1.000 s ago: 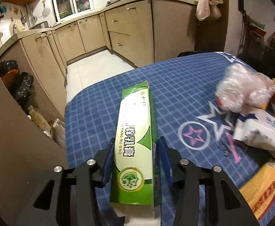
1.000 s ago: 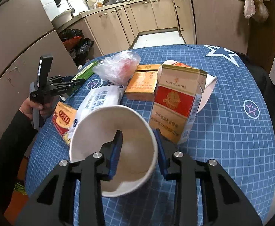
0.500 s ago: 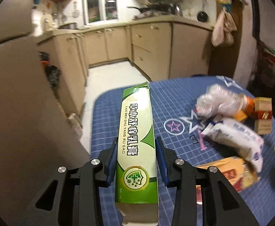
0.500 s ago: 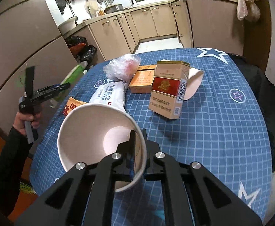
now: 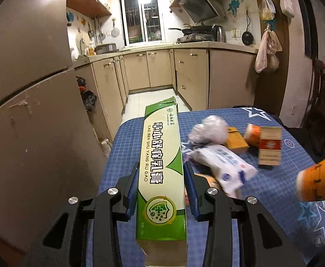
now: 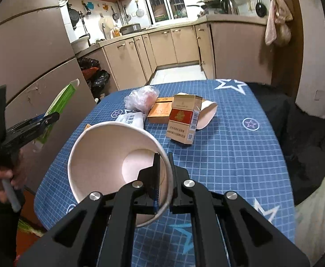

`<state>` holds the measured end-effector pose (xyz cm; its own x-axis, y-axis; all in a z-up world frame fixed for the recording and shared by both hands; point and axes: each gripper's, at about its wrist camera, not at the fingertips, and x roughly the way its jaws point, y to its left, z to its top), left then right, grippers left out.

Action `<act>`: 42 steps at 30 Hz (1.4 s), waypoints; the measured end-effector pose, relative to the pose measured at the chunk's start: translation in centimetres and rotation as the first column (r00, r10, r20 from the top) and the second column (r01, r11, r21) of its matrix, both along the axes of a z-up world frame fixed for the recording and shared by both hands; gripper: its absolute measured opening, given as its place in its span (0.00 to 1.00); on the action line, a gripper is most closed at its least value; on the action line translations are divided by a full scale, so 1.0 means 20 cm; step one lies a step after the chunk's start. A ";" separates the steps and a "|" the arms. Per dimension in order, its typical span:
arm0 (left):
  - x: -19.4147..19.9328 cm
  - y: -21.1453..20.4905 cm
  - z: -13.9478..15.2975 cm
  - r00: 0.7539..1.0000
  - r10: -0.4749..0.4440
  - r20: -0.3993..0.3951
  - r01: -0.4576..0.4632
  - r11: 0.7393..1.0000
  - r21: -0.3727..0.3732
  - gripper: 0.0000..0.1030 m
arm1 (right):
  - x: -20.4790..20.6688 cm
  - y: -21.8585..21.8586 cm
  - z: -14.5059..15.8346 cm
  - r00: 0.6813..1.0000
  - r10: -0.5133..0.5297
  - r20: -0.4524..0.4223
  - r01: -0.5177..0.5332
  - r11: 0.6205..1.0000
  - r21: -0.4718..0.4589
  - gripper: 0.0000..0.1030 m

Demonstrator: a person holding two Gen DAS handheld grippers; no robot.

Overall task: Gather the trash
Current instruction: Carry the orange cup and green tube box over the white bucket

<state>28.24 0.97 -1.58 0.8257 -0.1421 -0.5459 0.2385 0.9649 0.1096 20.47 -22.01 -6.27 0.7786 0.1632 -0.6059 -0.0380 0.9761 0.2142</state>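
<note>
My left gripper (image 5: 161, 178) is shut on a long green and cream carton (image 5: 162, 169), held lifted above the left edge of the blue checked table (image 5: 273, 184). The right wrist view shows that carton (image 6: 61, 100) and the left gripper (image 6: 51, 118) at the far left, off the table's side. My right gripper (image 6: 163, 166) is shut on the rim of a white paper cup (image 6: 109, 155), one finger inside it and one outside, lifted over the table's near end. The cup's orange outside (image 5: 318, 178) shows in the left wrist view.
On the table (image 6: 240, 155) lie a crumpled clear bag (image 6: 141, 96), a white wipes pack (image 6: 131, 119), an orange box (image 6: 160, 111), a red and gold cigarette carton (image 6: 182, 120) and a tipped paper cup (image 6: 205, 114). A tall brown fridge (image 5: 29, 111) stands left. Black bags (image 6: 93, 75) sit by the cabinets.
The left gripper closed on the green carton and lifted it off the table, swinging left. The right gripper shut on the cup's rim and raised it.
</note>
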 end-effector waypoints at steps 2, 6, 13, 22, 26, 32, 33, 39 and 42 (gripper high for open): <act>-0.10 -0.05 -0.01 1.000 0.013 0.020 -0.013 1.000 0.000 0.38 | -0.03 0.02 0.00 1.000 0.001 0.012 -0.001 1.000 -0.016 0.05; -0.25 -0.12 -0.02 0.998 0.044 0.036 -0.043 0.999 -0.024 0.38 | -0.10 0.07 0.01 0.999 0.008 0.031 -0.006 0.998 -0.066 0.05; -0.43 -0.20 0.00 0.990 0.099 0.100 -0.100 0.995 0.003 0.38 | -0.17 0.07 0.00 0.999 -0.007 0.045 0.011 0.996 -0.089 0.05; -0.52 -0.25 0.01 0.987 0.096 0.126 -0.099 0.995 0.017 0.38 | -0.23 0.06 0.01 0.998 -0.018 0.068 0.023 0.996 -0.085 0.05; -0.54 -0.27 0.02 0.986 0.097 0.134 -0.101 0.995 0.026 0.38 | -0.25 0.05 0.02 0.997 -0.027 0.079 0.033 0.996 -0.079 0.05; -0.55 -0.28 0.03 0.986 0.094 0.138 -0.099 0.995 0.028 0.38 | -0.28 0.02 0.05 0.993 -0.047 0.105 0.055 0.995 -0.078 0.05; -0.55 -0.28 0.03 0.986 0.091 0.139 -0.096 0.995 0.029 0.38 | -0.29 0.01 0.06 0.992 -0.053 0.111 0.061 0.995 -0.075 0.05; -0.57 -0.39 0.06 0.989 0.038 0.146 -0.044 0.998 0.037 0.38 | -0.36 -0.10 0.11 0.984 -0.110 0.138 0.119 0.991 -0.059 0.05; -0.58 -0.48 0.07 0.988 0.002 0.153 -0.008 0.999 0.042 0.38 | -0.40 -0.16 0.13 0.979 -0.139 0.146 0.148 0.988 -0.052 0.05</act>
